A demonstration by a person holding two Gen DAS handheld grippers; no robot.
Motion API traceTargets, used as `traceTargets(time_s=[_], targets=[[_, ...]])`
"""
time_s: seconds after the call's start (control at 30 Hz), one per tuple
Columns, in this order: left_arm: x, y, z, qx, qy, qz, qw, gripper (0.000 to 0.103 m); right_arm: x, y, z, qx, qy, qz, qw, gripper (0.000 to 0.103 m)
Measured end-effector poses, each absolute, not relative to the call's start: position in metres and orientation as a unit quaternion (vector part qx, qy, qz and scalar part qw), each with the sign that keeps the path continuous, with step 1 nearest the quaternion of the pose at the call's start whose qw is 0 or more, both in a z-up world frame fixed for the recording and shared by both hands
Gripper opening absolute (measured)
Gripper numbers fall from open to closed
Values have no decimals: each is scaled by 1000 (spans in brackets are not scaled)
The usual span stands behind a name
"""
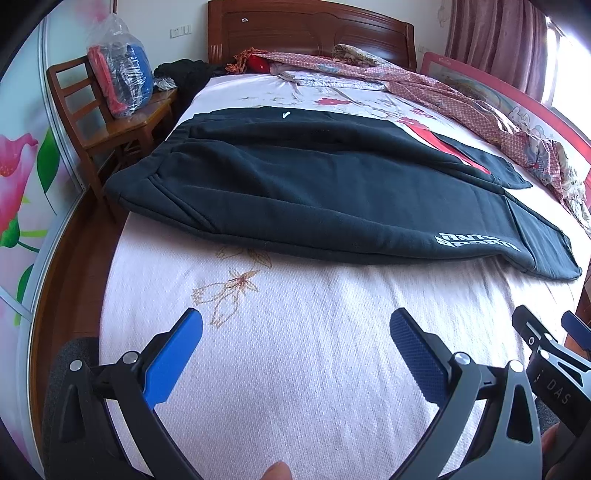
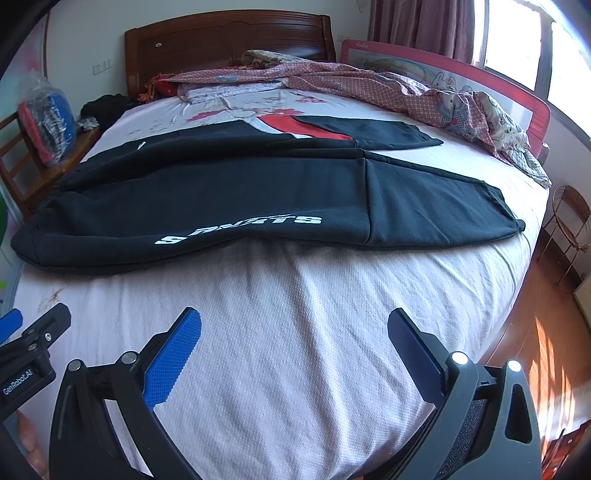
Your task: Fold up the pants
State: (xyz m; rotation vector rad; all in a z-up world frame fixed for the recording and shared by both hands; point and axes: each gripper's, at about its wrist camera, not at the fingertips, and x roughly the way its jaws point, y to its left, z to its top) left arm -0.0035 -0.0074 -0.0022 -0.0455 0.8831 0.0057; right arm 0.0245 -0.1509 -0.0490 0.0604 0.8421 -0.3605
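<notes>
Black sweatpants [image 1: 314,184] with white lettering lie spread flat across the bed, waistband to the left and leg cuffs to the right; the right wrist view shows the same pants [image 2: 240,192]. A red and white panel shows on the far leg. My left gripper [image 1: 295,325] hangs open over bare sheet, short of the pants' near edge, nothing between its blue pads. My right gripper [image 2: 293,325] is open too, over the sheet in front of the lettered leg. Each gripper shows at the edge of the other's view.
The bed [image 1: 295,350] has a pale quilted sheet. A rumpled patterned quilt [image 2: 424,92] lies along the far right by a red bed rail [image 2: 480,74]. A wooden chair [image 1: 110,122] with a plastic bag stands left of the bed. The wooden headboard [image 1: 310,33] is behind.
</notes>
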Motion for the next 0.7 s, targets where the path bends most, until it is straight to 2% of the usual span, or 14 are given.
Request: traceTargets(time_s=[0.7], targets=[[-3, -8, -2, -23, 428, 5, 903, 101, 25, -151, -49, 31, 404, -174, 897, 100]])
